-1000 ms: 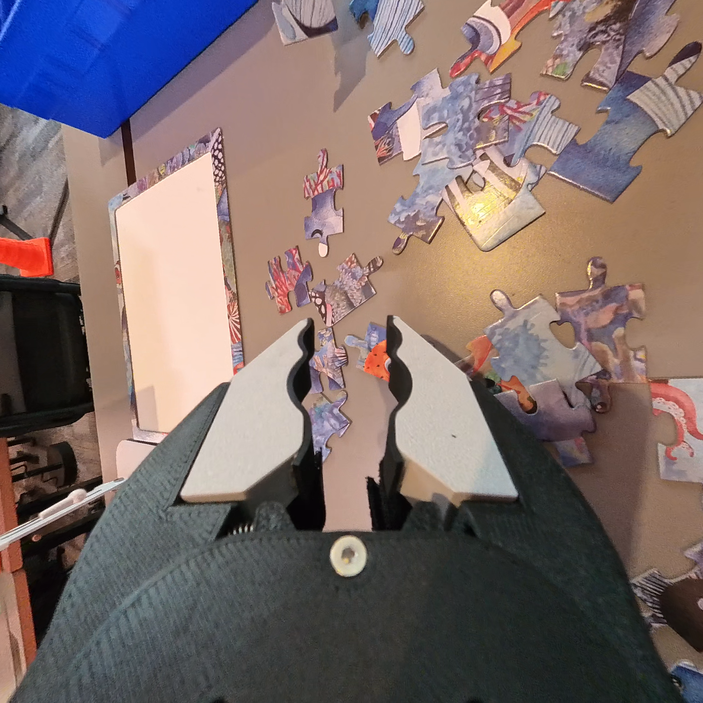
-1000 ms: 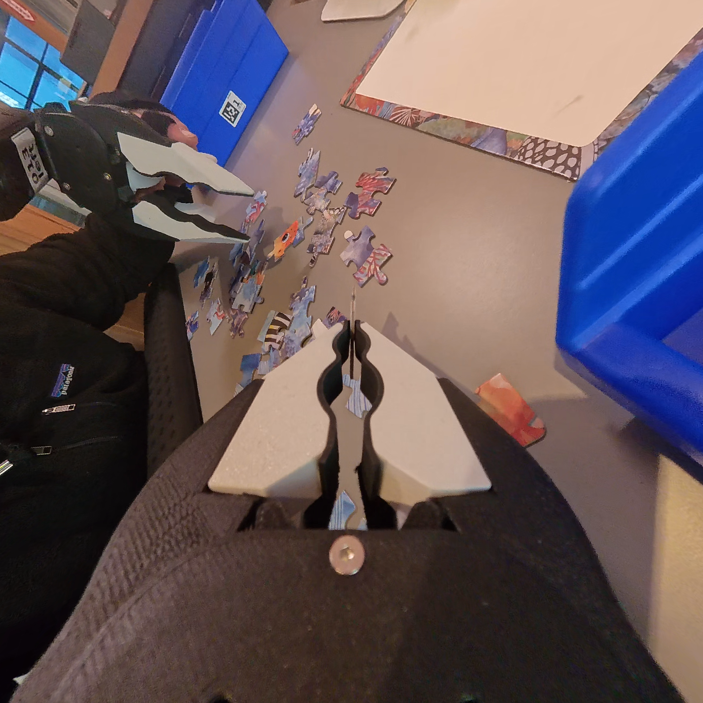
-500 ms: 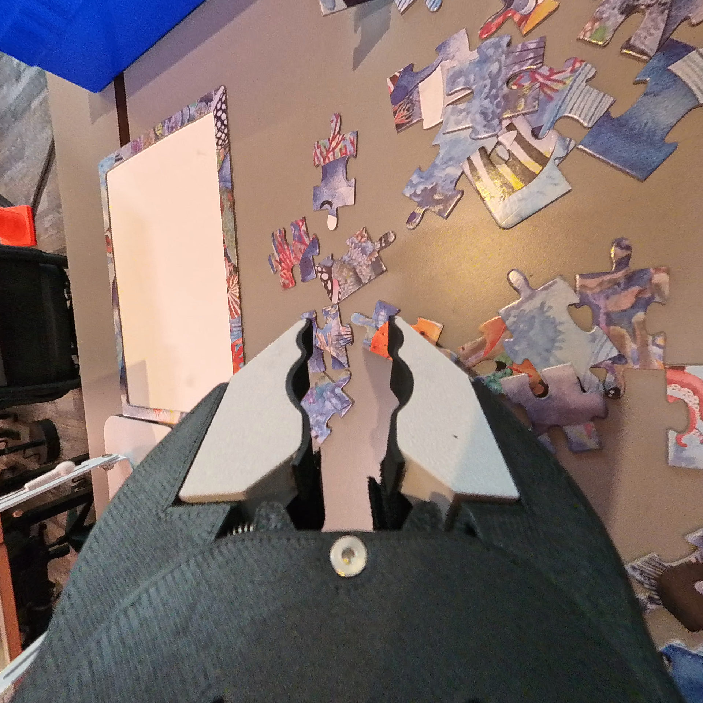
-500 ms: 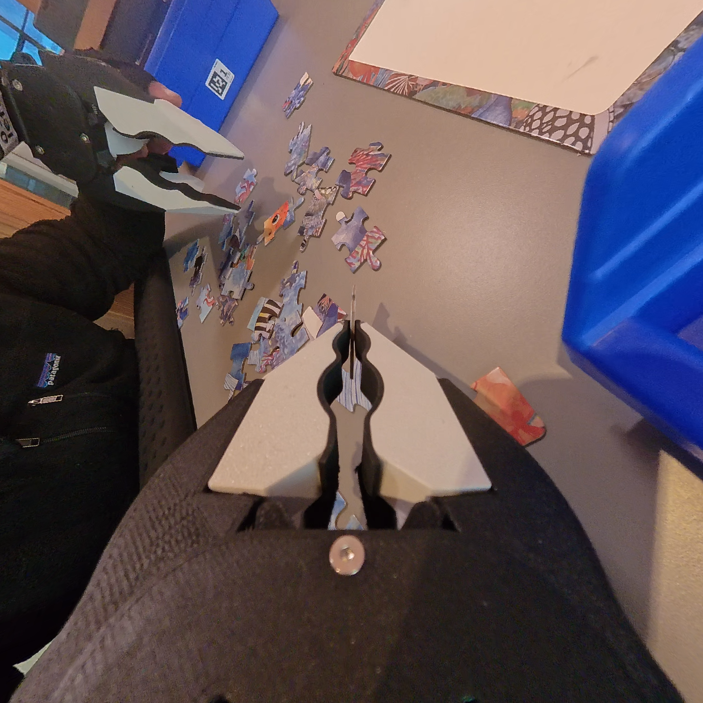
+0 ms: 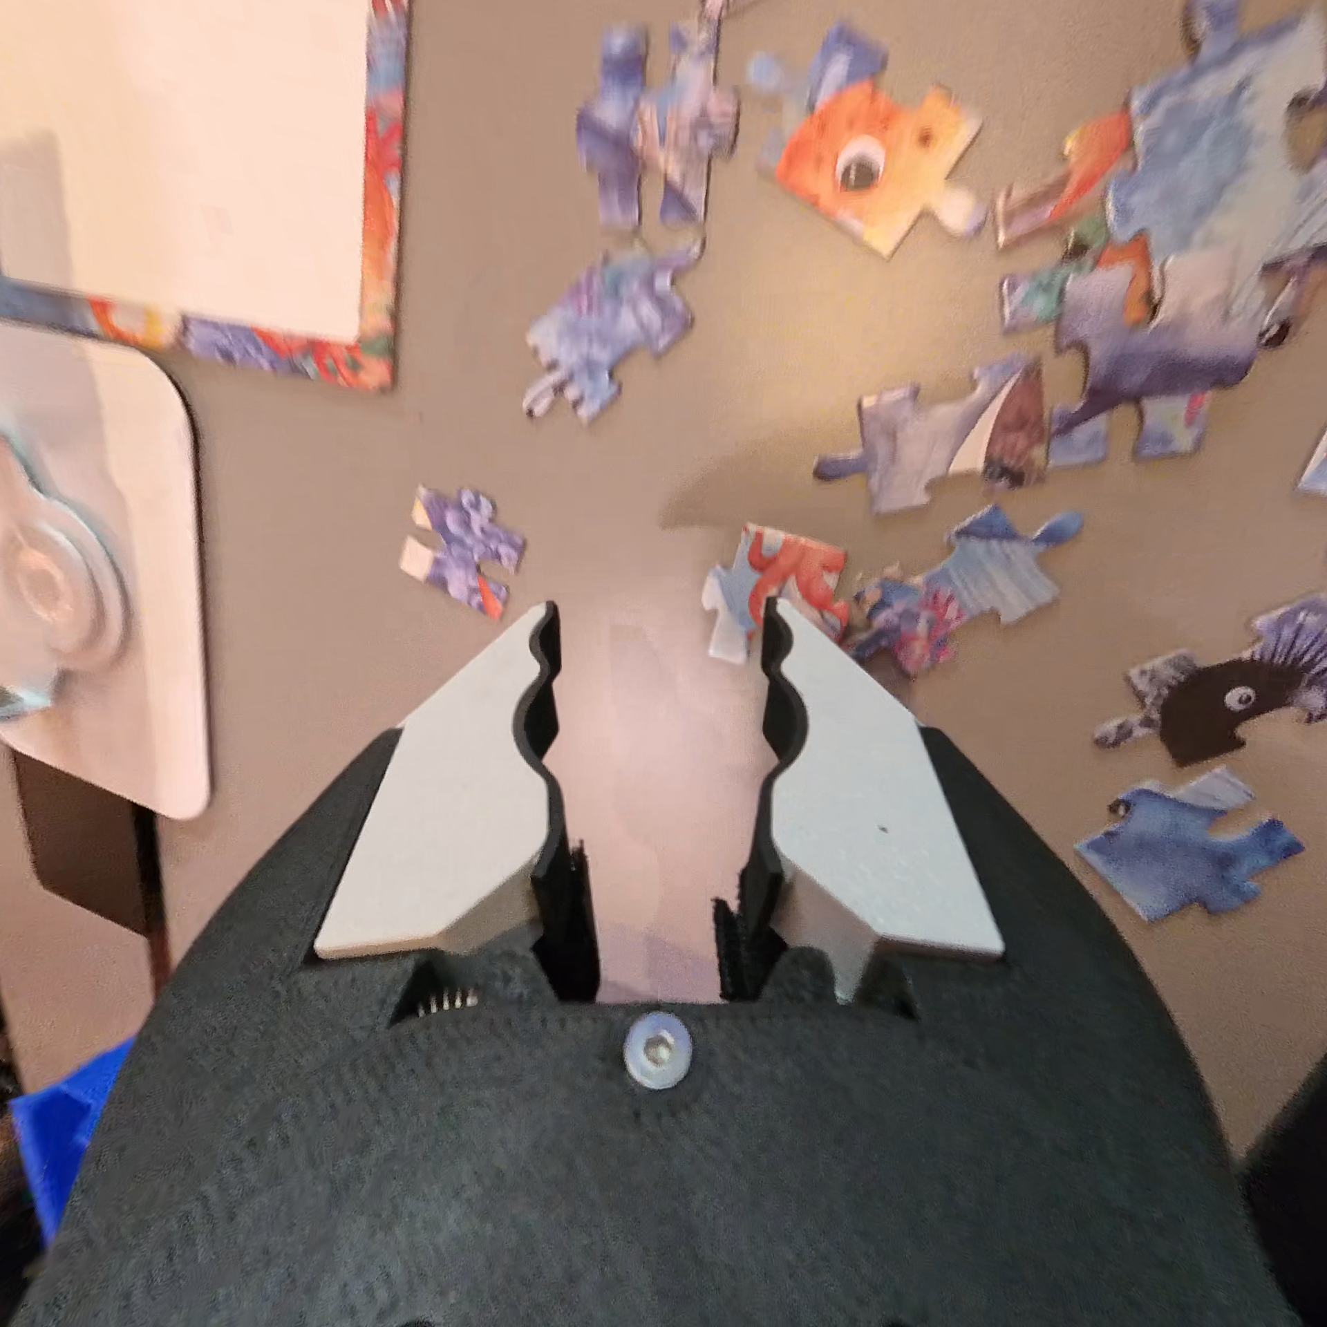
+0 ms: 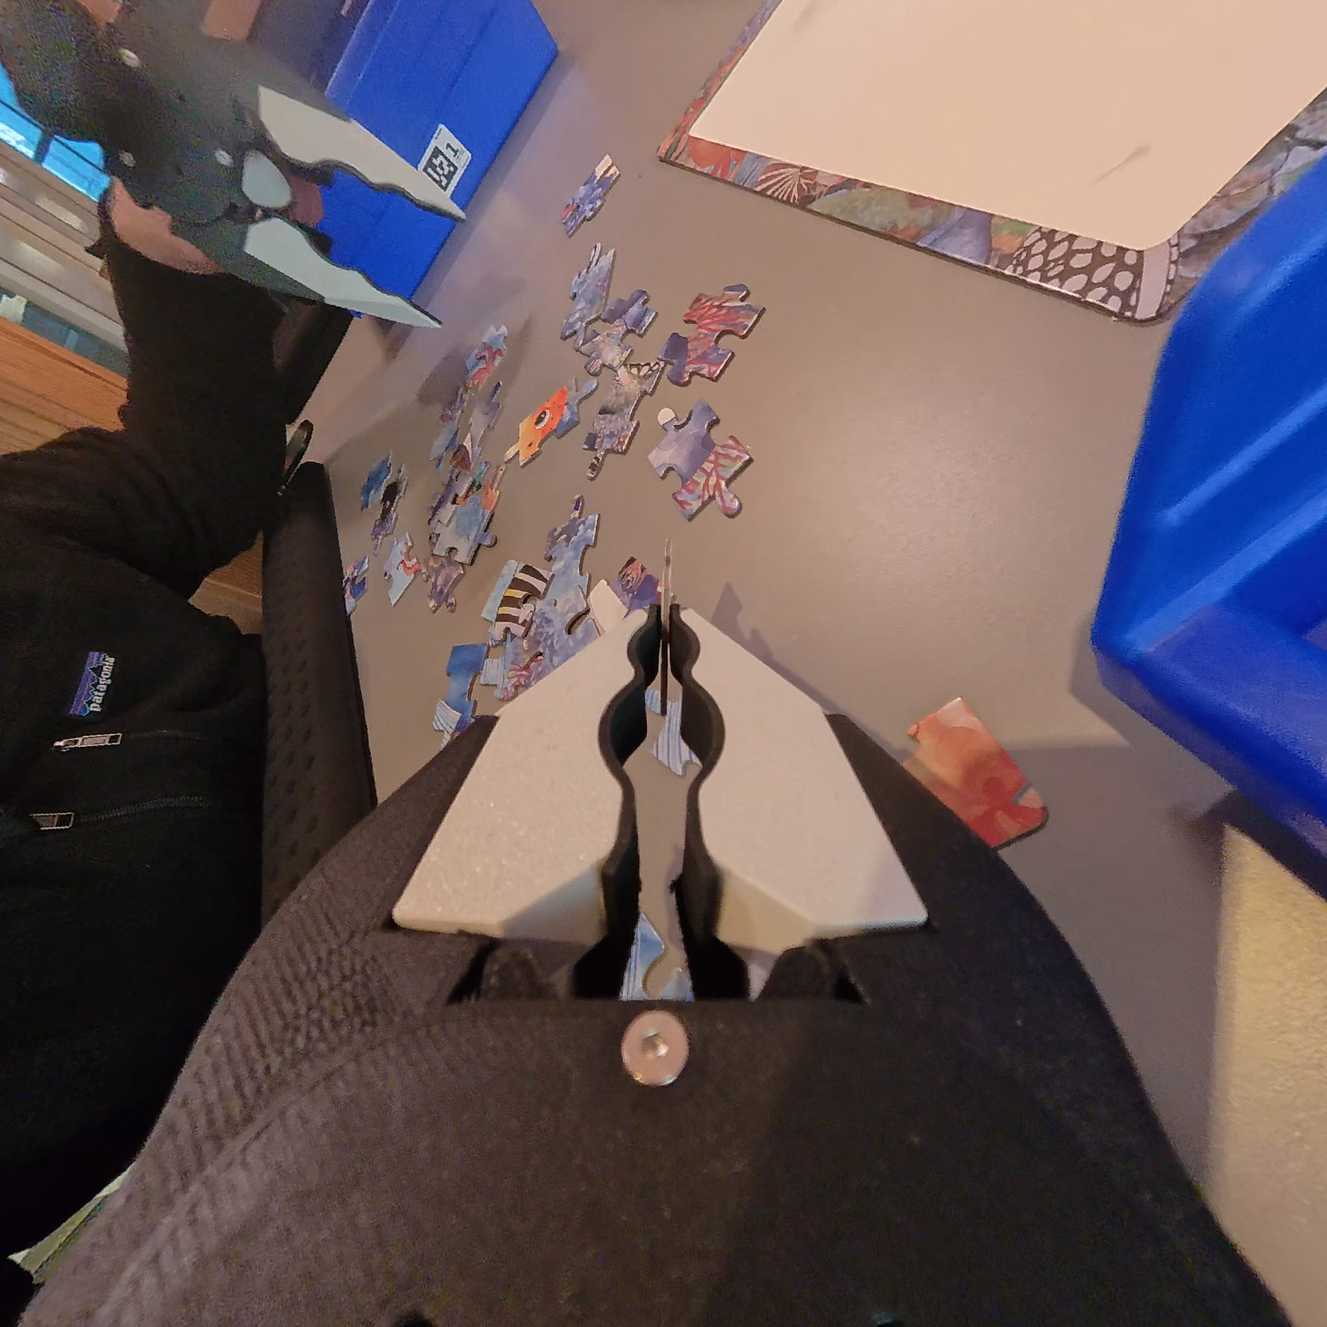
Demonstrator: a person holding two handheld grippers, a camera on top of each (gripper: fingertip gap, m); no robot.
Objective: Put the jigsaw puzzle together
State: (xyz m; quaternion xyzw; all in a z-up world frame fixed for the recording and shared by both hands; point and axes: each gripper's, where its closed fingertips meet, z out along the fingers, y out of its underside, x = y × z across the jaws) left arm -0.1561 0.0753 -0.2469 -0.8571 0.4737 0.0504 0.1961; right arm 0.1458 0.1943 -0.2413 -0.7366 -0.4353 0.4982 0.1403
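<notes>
Barely begun, judging by the board. Puzzle frame (image 6: pixel 897 208) flat on the grey table (image 6: pixel 897 467), patterned border around a bare white middle — not one piece seated in the part visible in either view. Same frame (image 5: pixel 380 187) at upper left in the left wrist view, its corner near the loose pieces but apart from them.

Nearly everything left to do. Loose pieces (image 6: pixel 610 402) scattered face up across the table between the frame and the person's dark sleeve (image 6: pixel 143 503): an orange fish piece (image 5: pixel 872 154), a purple piece (image 5: pixel 463 549) lying alone, a red-and-white piece (image 5: pixel 779 585) just beyond the left gripper's tip, a black fish piece (image 5: pixel 1221 700) and a blue piece (image 5: pixel 1185 854) off to the side. Some overlapping in small heaps; none visibly interlocked, though blur in the left view makes that hard to tell. One reddish piece (image 6: pixel 980 779) off by itself beside the blue bin (image 6: pixel 1235 574).

Left gripper (image 5: pixel 660 617) spread wide, empty, poised above bare table between the purple piece and the red-and-white one. Right gripper (image 6: pixel 666 617) pinched on a thin puzzle piece (image 6: pixel 668 574) held edge-on, its upper edge poking past the tips — well short of the frame. Probably the first placement in hand: carrying that piece over to the frame, then one by one for all the rest.
</notes>
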